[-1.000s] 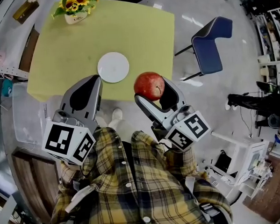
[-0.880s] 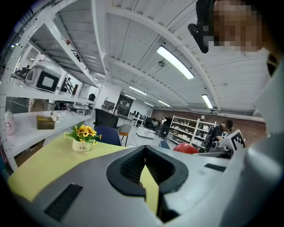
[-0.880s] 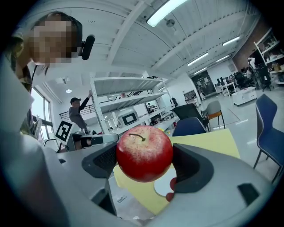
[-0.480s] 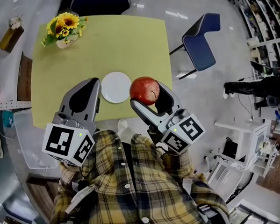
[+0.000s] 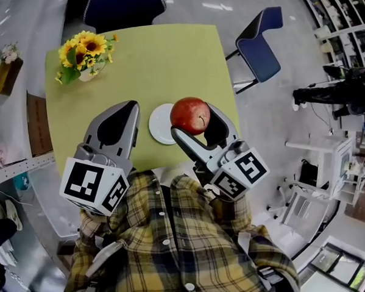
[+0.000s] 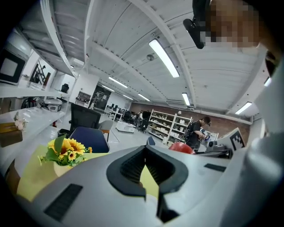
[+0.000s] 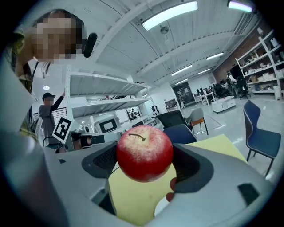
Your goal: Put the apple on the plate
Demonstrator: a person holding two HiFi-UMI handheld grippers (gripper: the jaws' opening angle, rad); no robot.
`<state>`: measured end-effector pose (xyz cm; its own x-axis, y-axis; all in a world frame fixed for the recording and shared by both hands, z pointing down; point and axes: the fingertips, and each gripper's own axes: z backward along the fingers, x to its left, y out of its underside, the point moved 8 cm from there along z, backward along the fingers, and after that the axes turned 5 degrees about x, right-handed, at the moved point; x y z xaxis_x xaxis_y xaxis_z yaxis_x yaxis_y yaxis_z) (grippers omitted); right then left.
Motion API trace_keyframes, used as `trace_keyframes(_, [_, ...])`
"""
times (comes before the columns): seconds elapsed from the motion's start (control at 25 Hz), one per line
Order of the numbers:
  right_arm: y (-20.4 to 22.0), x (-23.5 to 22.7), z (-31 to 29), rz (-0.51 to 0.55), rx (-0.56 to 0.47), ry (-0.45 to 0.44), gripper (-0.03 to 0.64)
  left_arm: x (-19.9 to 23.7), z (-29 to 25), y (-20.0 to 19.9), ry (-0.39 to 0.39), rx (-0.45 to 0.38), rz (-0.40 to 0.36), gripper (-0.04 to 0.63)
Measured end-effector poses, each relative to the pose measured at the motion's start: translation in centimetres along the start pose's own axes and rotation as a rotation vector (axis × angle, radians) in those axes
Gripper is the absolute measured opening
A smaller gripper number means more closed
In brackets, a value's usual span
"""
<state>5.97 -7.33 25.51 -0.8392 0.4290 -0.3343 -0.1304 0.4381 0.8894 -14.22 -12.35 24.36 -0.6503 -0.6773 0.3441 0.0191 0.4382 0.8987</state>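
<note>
- holding the red apple (image 5: 190, 115) tight, the right tool (image 5: 196, 120) hangs above the edge of the white plate (image 5: 159, 126) on the yellow worktop (image 5: 166, 64).
- left tool (image 5: 129, 111) is pressed together, empty.
- only the left tool view shows far shelves (image 6: 166, 126).

The person wears a long-sleeved plaid shirt (image 5: 175, 246) in yellow, navy and brown, with white buttons (image 5: 167, 241) down the front. The left gripper (image 5: 130, 111) and right gripper (image 5: 197, 121) have pale grey moulded shells. Dark ribbed pads line the fingers (image 5: 188, 143). Each carries a white cube (image 5: 93, 186) printed with black square markers.
</note>
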Motion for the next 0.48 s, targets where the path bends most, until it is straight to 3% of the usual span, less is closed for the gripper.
trace_keyframes(0.48, [0.4, -0.4, -0.6, 0.024, 0.036, 0.074, 0.377, 1.2, -1.5, 1.1, 0.060, 0.057, 0.035, 0.008])
